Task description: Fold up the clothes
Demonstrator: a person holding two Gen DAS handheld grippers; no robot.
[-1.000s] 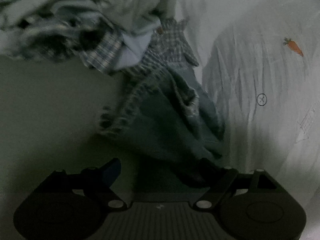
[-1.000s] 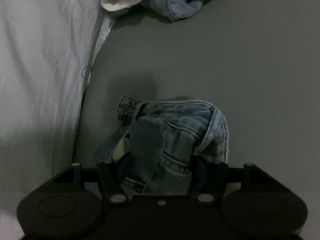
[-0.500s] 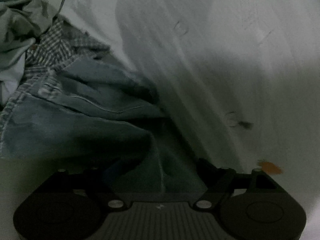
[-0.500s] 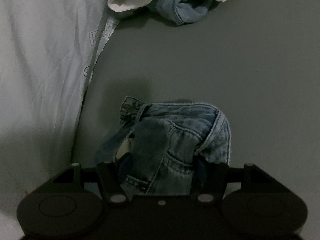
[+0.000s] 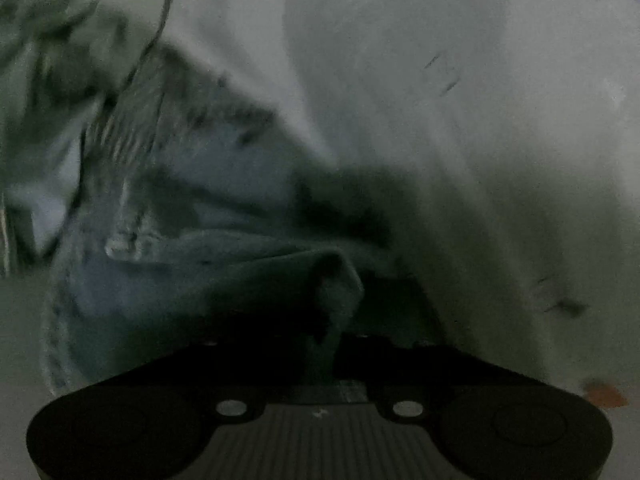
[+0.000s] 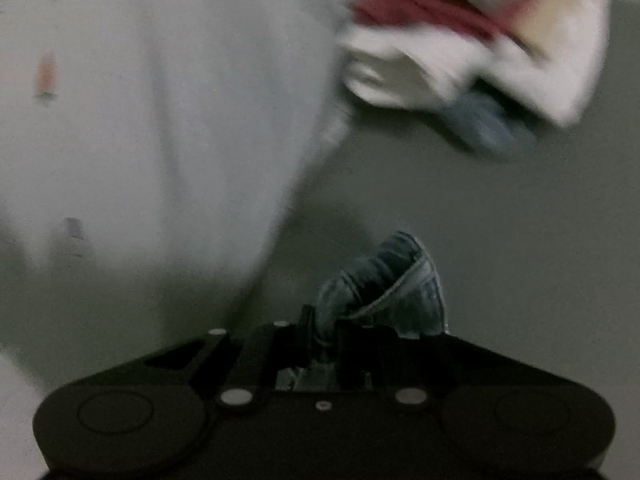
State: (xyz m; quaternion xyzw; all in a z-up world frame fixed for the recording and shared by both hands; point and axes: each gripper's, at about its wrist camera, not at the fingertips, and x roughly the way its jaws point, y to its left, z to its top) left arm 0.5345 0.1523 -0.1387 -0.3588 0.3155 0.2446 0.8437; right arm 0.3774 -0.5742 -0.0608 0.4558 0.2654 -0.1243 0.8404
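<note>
The left gripper point(image 5: 332, 332) has a matte black body with two rounded lobes, a ribbed grey plate at its centre and two silver screw heads. The right gripper point(image 6: 324, 332) is the same black shape, with embossed circles on both lobes, silver screws and a smooth centre.

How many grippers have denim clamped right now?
2. The left gripper pinches a fold of the denim garment; the right gripper pinches another bunched denim piece, possibly the same garment.
</note>
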